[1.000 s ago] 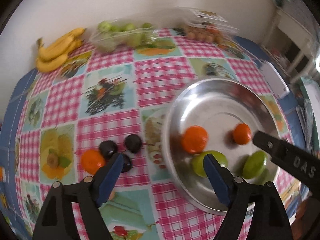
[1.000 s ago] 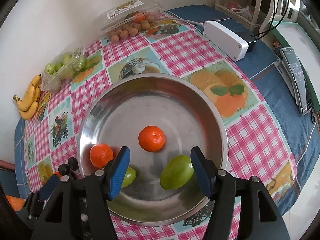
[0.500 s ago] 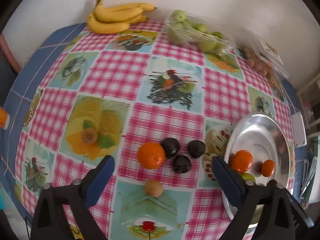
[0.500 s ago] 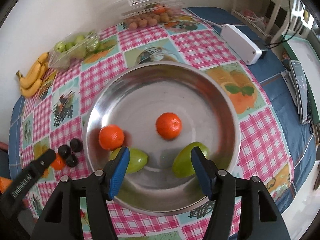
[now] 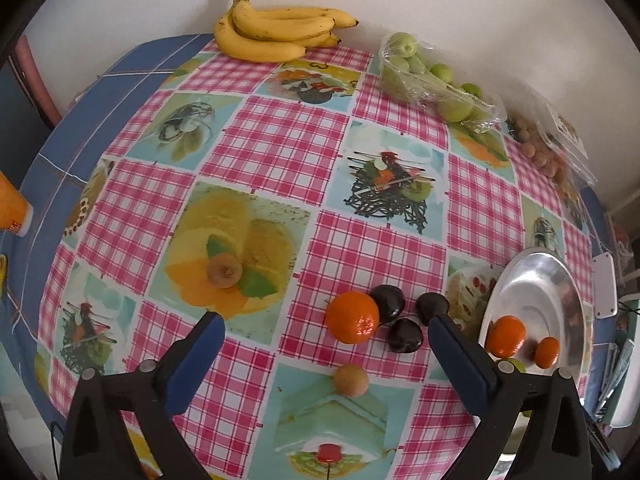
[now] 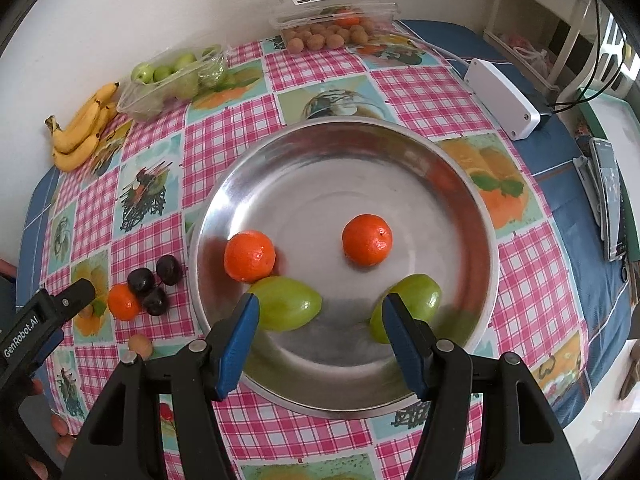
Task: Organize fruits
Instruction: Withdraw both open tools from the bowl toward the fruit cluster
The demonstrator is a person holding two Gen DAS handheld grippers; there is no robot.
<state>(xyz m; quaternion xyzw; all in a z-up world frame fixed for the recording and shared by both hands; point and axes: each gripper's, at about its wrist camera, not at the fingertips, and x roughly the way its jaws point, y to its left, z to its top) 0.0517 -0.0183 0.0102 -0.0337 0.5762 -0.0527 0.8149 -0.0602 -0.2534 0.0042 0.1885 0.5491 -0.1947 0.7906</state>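
A steel bowl (image 6: 400,152) holds two tangerines (image 6: 250,256) (image 6: 367,240) and two green mangoes (image 6: 286,308) (image 6: 416,300); it also shows at the right of the left wrist view (image 5: 532,280). On the cloth left of it lie a tangerine (image 5: 352,317), three dark plums (image 5: 388,304) and a small brown fruit (image 5: 351,379). Another brown fruit (image 5: 224,270) lies farther left. My left gripper (image 5: 324,344) is open and empty, hovering above the loose tangerine and plums. My right gripper (image 6: 320,328) is open and empty above the bowl's near side.
At the back by the wall are bananas (image 5: 276,32), a clear bag of green fruit (image 5: 432,76) and a plastic box of small brown fruit (image 6: 332,24). A white box (image 6: 500,96) and a phone (image 6: 608,196) lie at the right. An orange thing (image 5: 10,208) sits at the left edge.
My left gripper has swung left, away from the bowl, to over the loose tangerine and plums. My right gripper has shifted a little over the bowl. Both stayed open.
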